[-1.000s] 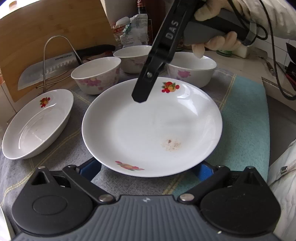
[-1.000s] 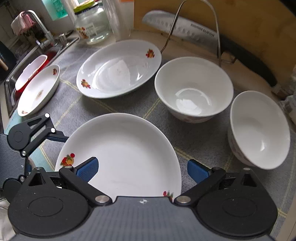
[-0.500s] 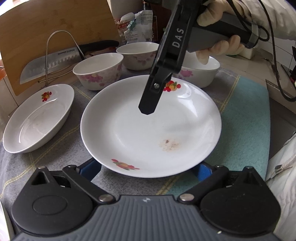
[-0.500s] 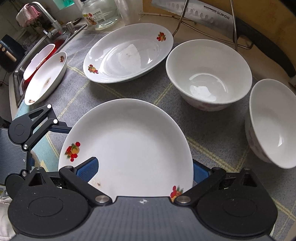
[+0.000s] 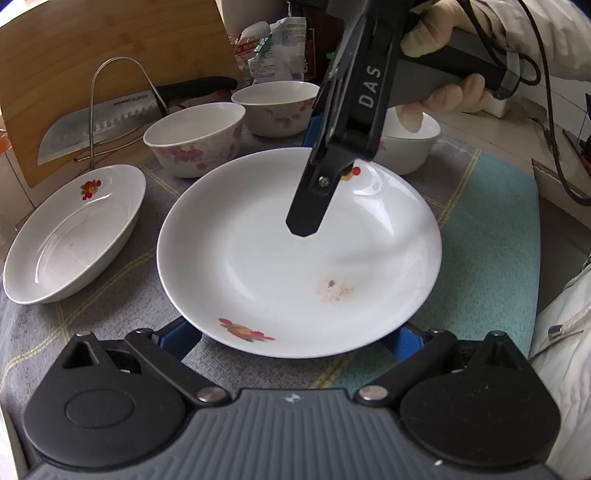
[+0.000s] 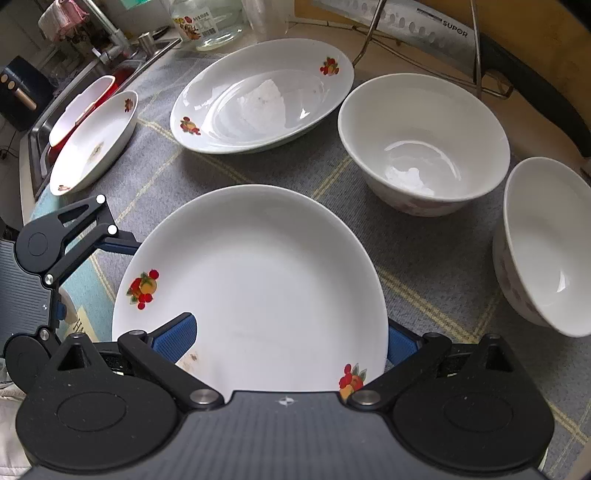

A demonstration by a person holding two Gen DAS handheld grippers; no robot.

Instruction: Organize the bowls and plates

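Note:
A white plate [image 5: 295,258] with fruit prints and a brown stain sits between both grippers; it also shows in the right wrist view [image 6: 258,288]. My left gripper [image 5: 291,338] is open, its blue pads on either side of the plate's near rim. My right gripper [image 6: 290,338] is open, its pads astride the opposite rim; its black body [image 5: 343,122] hangs over the plate. A second plate [image 5: 74,236] lies left [image 6: 262,96]. Three bowls stand behind: one [image 5: 195,136], one [image 5: 277,107], one [image 5: 410,147].
A grey checked cloth [image 6: 424,258] covers the counter, with a teal towel [image 5: 491,240] on one side. A knife [image 5: 110,118] on a wire rack leans on a wooden board. Two more plates [image 6: 92,144] lie by the sink. Packets and a jar [image 6: 210,22] stand behind.
Both grippers have closed in on the plate from opposite sides. The right gripper has come lower over it. The plate looks raised a little at my left gripper's side.

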